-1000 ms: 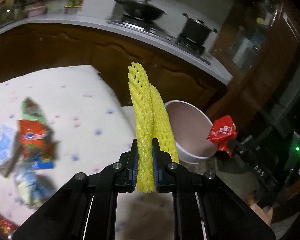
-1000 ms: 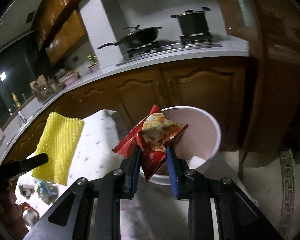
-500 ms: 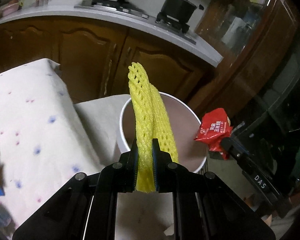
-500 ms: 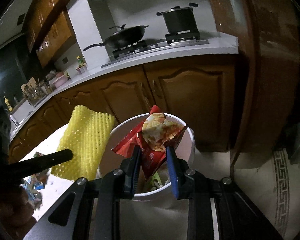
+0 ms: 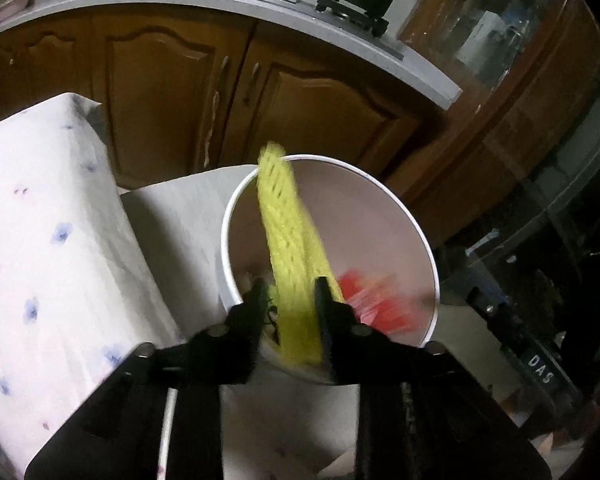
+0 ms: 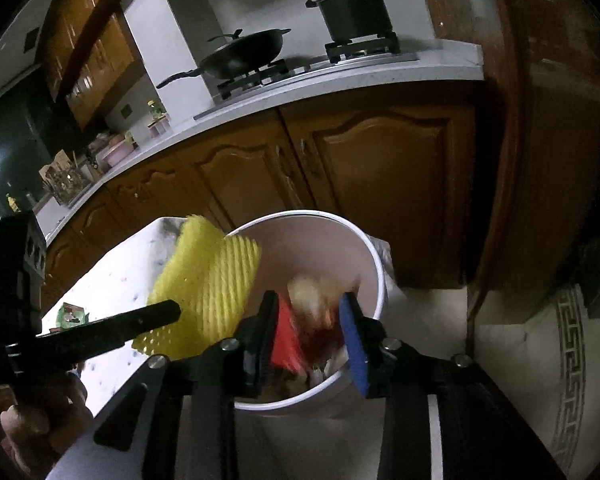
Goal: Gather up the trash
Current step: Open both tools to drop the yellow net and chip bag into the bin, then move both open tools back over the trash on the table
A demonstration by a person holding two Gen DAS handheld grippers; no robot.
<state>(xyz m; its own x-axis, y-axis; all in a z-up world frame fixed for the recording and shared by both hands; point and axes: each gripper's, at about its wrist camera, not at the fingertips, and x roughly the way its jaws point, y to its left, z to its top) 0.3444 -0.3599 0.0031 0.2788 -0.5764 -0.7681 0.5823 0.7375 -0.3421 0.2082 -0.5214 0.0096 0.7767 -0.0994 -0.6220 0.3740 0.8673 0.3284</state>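
Both grippers hang over the white bin [image 5: 428,248], fingers parted. The left gripper [image 5: 288,300] is spread around the yellow net [image 5: 288,240] (blurred); the right gripper [image 6: 310,320] gapes around a blurred red wrapper [image 6: 286,340] inside the rim.

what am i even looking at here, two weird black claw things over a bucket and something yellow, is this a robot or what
No robot: a person holds two hand-held grippers, each with a fisheye camera looking along its fingers. One picture is from the left gripper, the other from the right gripper; the right view also shows the left one from the side. Both hang over a white bin beside a cloth-covered table. Both have opened. The yellow foam net sits loose between the left fingers, tipping into the bin. The red snack wrapper is a blur between the right fingers, apparently dropping. Behind is a kitchen counter with a pot and a wok.
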